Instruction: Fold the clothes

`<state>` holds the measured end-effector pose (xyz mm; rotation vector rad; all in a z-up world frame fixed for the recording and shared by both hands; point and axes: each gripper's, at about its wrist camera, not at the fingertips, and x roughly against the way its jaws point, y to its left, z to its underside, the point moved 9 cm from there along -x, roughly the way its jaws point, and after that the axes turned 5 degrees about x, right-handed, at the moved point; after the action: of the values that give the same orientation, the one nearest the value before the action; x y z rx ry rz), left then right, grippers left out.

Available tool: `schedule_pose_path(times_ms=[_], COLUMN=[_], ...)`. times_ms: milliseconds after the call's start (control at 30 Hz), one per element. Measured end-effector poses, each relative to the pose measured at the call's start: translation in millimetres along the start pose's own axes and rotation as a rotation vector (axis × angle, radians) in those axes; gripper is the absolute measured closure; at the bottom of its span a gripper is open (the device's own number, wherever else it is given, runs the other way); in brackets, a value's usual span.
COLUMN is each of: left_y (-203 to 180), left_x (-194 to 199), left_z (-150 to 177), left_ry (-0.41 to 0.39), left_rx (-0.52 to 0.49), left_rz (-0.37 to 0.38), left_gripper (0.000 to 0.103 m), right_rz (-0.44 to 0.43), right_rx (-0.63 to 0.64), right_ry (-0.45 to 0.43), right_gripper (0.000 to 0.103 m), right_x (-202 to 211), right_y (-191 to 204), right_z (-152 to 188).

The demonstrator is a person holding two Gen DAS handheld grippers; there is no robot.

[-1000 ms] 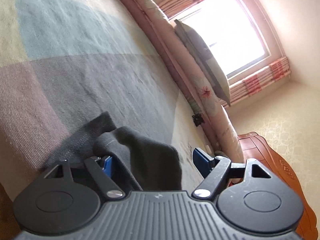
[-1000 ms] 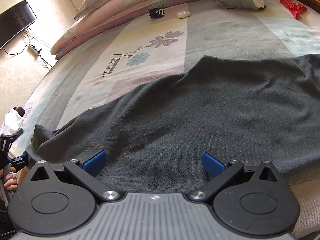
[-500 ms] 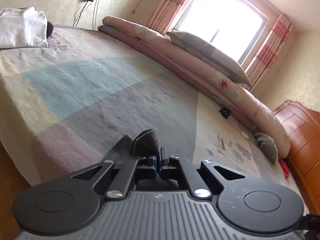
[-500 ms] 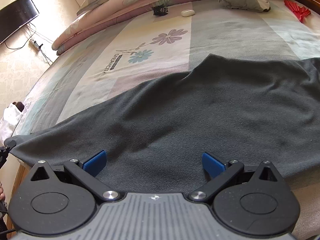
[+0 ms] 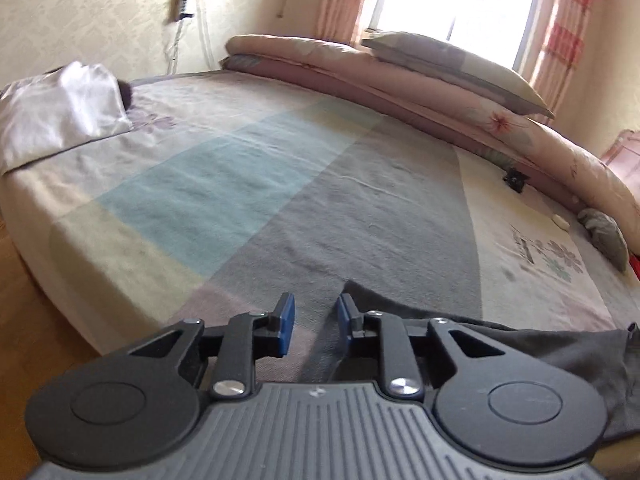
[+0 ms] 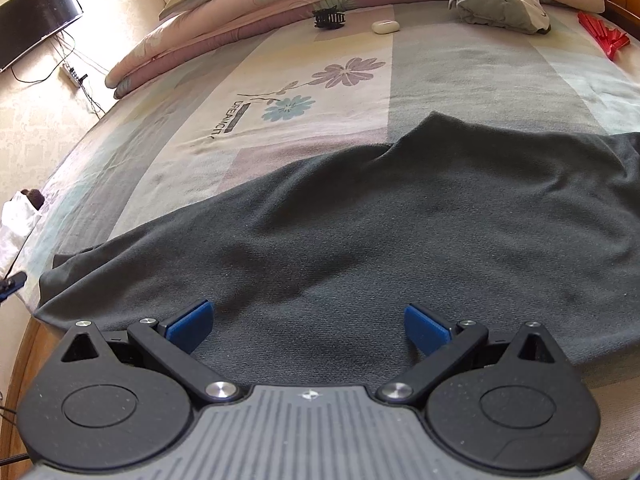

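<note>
The right gripper [image 6: 307, 322] hovers with blue pads spread wide over a dark grey garment [image 6: 400, 220] lying flat along the near edge of the bed [image 6: 460, 64]. The left gripper [image 5: 313, 326], its pads a narrow gap apart and empty, sits at the garment's left corner. Farther off lie a rolled quilt [image 5: 440, 92] and a window [image 5: 452, 0].

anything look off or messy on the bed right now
Mostly loose clutter near the bedding roll: a black hair clip, a small white case, a crumpled grey-green cloth and a red item. The dark garment lies rumpled, its near edge hanging over the bed's edge.
</note>
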<state>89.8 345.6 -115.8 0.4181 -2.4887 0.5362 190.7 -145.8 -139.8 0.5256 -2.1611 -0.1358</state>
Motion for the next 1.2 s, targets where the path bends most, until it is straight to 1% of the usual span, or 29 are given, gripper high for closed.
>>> schedule_pose_path(times_ms=[100,200,267,333,367,400,433,467,567,667,800,933,1000,1033,1167,1200], left_y=[-22,-32,-31,-32,-36,-39,-45,-51,-59,-52,-47,-42,-31,-26,-9,-5], left_x=[-21,-42,-53,-53,-50,-48,-44,-40,-25,-15,-23,-32,-41,-39,-31,-29], left_z=[2,15,25,30,31,33,34,33,19,-10,-14,-17,-5,-5,-5,-5], left_ry=[0.034,0.095,0.129,0.115,0.116,0.118,0.11,0.095,0.012,-0.064,-0.049,-0.032,0.031,0.033,0.035,0.035], left_rx=[-0.088,-0.129,-0.136,-0.144,-0.156,-0.169,-0.196,-0.228,-0.262,-0.184,-0.185,-0.187,-0.143,-0.132,-0.093,-0.083], left_rz=[0.03,0.047,0.031,0.027,0.029,0.03,0.043,0.054,0.042,0.046,0.035,0.023,0.016,0.007,-0.032,-0.042], left_gripper=[0.072,0.071,0.07,0.068,0.07,0.076,0.092,0.101,0.102,0.103,0.103,0.103,0.102,0.098,0.098,0.096], right_rz=[-0.009,-0.006,0.002,0.006,0.008,0.01,0.013,0.015,0.021,0.024,0.022,0.034,0.037,0.039,0.054,0.053], right_rx=[0.017,0.036,0.044,0.046,0.047,0.048,0.049,0.05,0.054,0.059,0.06,0.07,0.078,0.086,0.137,0.154], right_ry=[0.003,-0.004,-0.008,-0.009,-0.01,-0.011,-0.011,-0.012,-0.013,-0.022,-0.039,-0.037,-0.034,-0.034,-0.041,-0.045], right_gripper=[0.0,0.0,0.0,0.0,0.0,0.0,0.0,0.0,0.0,0.0,0.0,0.0,0.0,0.0,0.0,0.0], right_x=[-2,1,2,2,2,2,2,2,2,3,7,6,6,6,4,4], right_y=[7,11,11,11,11,10,10,10,10,11,13,14,14,14,20,23], right_z=[-1,-2,-3,-4,-4,-4,-4,-5,-5,-7,-11,-11,-10,-10,-11,-11])
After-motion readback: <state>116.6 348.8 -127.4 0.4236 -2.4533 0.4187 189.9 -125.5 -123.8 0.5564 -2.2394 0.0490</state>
